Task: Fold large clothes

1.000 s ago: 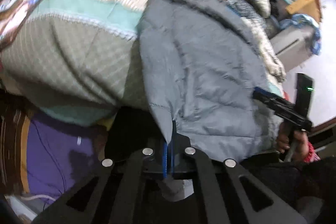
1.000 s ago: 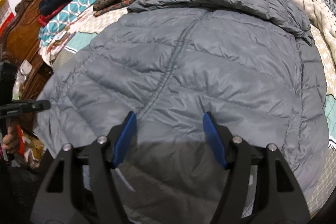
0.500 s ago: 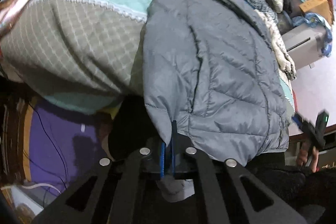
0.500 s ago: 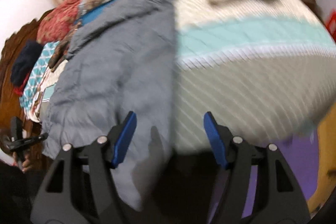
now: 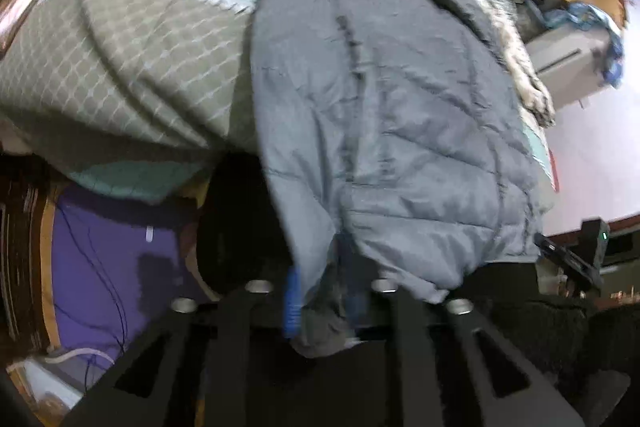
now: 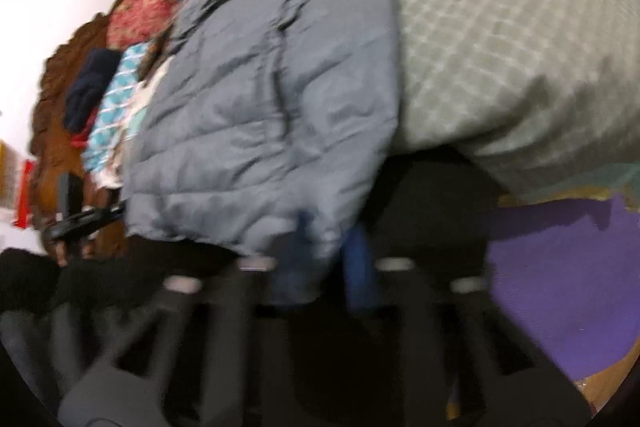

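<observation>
A grey quilted puffer jacket (image 5: 380,107) lies spread on the bed, its hem hanging over the near edge. My left gripper (image 5: 320,287) holds one bottom corner of the hem; its jaws are opening slightly, with bunched fabric still pressed between the blue pads. The right wrist view is blurred. There my right gripper (image 6: 330,251) is shut on the other bottom corner of the jacket (image 6: 260,107). Each gripper shows in the other's view: the right one (image 5: 568,259) at the far right, the left one (image 6: 84,219) at the far left.
A green and teal quilt (image 5: 120,67) covers the bed on both sides of the jacket. Purple fabric (image 6: 552,287) hangs below the bed edge. Piled blankets and a dark folded garment (image 6: 90,91) lie by the carved wooden headboard (image 6: 52,107). A grey box (image 5: 560,59) stands beyond the bed.
My right gripper swept sideways along the hem from the jacket's middle to its corner, rolled, and closed on the fabric. My left gripper kept its corner and sank a little.
</observation>
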Demonstrator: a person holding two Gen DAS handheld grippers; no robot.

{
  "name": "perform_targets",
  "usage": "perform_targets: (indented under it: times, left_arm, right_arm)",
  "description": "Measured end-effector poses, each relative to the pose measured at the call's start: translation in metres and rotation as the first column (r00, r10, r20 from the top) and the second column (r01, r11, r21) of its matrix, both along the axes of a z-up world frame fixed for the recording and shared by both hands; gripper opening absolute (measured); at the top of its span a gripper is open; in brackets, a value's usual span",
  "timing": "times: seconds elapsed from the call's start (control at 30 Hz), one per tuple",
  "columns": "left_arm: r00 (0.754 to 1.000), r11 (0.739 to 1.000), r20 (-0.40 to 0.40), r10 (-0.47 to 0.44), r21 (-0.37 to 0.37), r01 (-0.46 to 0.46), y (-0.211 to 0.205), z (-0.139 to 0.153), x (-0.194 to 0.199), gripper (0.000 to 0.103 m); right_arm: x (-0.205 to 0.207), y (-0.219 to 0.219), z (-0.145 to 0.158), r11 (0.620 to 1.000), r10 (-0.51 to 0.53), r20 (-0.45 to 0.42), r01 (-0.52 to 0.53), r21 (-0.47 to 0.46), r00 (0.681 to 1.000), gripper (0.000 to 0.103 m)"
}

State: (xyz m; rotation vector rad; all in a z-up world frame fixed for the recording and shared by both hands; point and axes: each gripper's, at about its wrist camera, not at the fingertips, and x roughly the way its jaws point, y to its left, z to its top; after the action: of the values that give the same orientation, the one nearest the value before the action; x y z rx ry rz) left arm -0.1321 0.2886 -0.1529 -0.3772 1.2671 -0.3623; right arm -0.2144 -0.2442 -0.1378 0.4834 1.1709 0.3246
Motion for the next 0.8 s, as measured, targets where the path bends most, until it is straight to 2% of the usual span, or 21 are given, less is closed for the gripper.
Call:
perform_targets:
  times: [0.1, 0.17, 0.33, 0.47, 0.57, 0.63, 0.67, 0.73, 0.8]
  left_arm:
    - [0.999, 0.999, 0.030, 0.016, -0.031, -0.015, 0.003, 0.012, -0.002, 0.011]
    - [0.998, 0.995, 0.021, 0.057, -0.079, -0.056, 0.011, 0.018, -0.001, 0.011]
    - [0.990, 0.967, 0.020, 0.139, -0.219, -0.131, 0.017, 0.036, 0.009, 0.011]
    - [0.977, 0.918, 0.050, 0.207, -0.356, -0.176, 0.026, 0.062, 0.032, 0.011]
    - [0.959, 0.867, 0.051, 0.277, -0.443, -0.227, 0.029, 0.074, 0.065, 0.011]
    - [0.948, 0.843, 0.032, 0.316, -0.468, -0.265, 0.033, 0.075, 0.088, 0.011]
    - [0.941, 0.841, 0.031, 0.336, -0.460, -0.285, 0.033, 0.075, 0.103, 0.011]
    - [0.929, 0.860, 0.033, 0.369, -0.392, -0.328, 0.031, 0.072, 0.127, 0.011]
    - [0.917, 0.869, 0.000, 0.399, -0.320, -0.378, 0.024, 0.056, 0.158, 0.011]
  right_arm:
    - [-0.001, 0.007, 0.006, 0.998, 0.058, 0.010, -0.058, 0.004, 0.998, 0.004]
    - [-0.002, 0.006, 0.012, 0.997, 0.060, 0.029, -0.061, 0.048, 0.998, 0.003]
    - [0.006, -0.020, 0.038, 0.973, -0.047, 0.131, 0.016, 0.231, 0.990, 0.003]
    - [0.029, -0.037, 0.051, 0.945, -0.126, 0.185, 0.061, 0.321, 0.975, 0.003]
    - [0.071, -0.048, 0.053, 0.916, -0.200, 0.195, 0.113, 0.386, 0.960, 0.003]
    - [0.101, -0.053, 0.051, 0.903, -0.243, 0.192, 0.149, 0.402, 0.951, 0.003]
    - [0.116, -0.052, 0.047, 0.902, -0.259, 0.184, 0.169, 0.397, 0.948, 0.003]
    - [0.151, -0.053, 0.036, 0.904, -0.291, 0.147, 0.221, 0.367, 0.945, 0.003]
    - [0.178, -0.057, 0.020, 0.902, -0.320, 0.094, 0.273, 0.333, 0.943, 0.003]
